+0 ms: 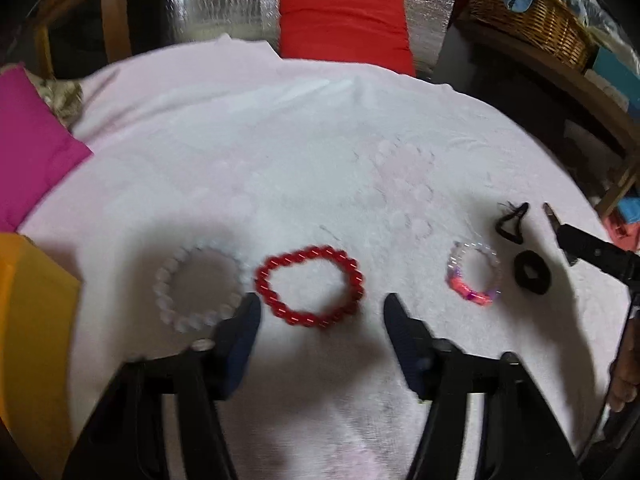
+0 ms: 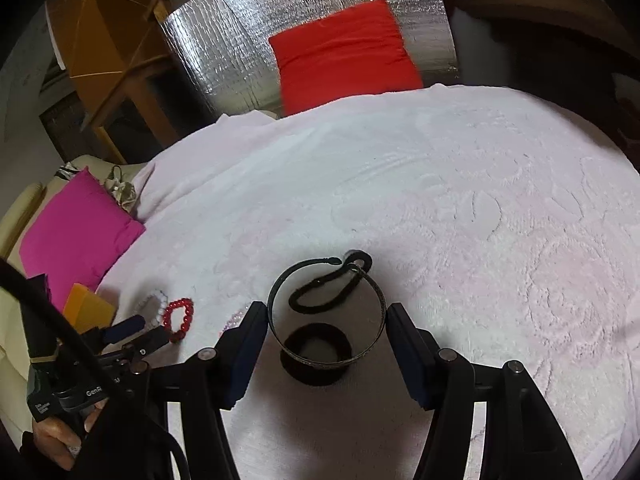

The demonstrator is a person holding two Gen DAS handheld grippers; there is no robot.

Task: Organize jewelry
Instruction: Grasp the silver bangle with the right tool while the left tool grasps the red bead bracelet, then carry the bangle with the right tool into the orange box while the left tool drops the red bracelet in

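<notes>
Three beaded bracelets are lying on the pink towel (image 1: 280,152) — white bracelet (image 1: 192,288), red bracelet (image 1: 310,286), multicolour bracelet (image 1: 474,272) — beside two black hair ties (image 1: 532,272). The left gripper (image 1: 322,308) is hovering open and empty; the right gripper (image 2: 326,320) is clamping a metal bangle (image 2: 326,312).

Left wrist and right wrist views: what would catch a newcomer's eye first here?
The red bead bracelet stands out on the pale pink towel, lying just ahead of the open left gripper, with a white bead bracelet to its left. In the right wrist view, a dark metal cuff bangle sits between the right gripper's fingers, over a black hair tie.
</notes>
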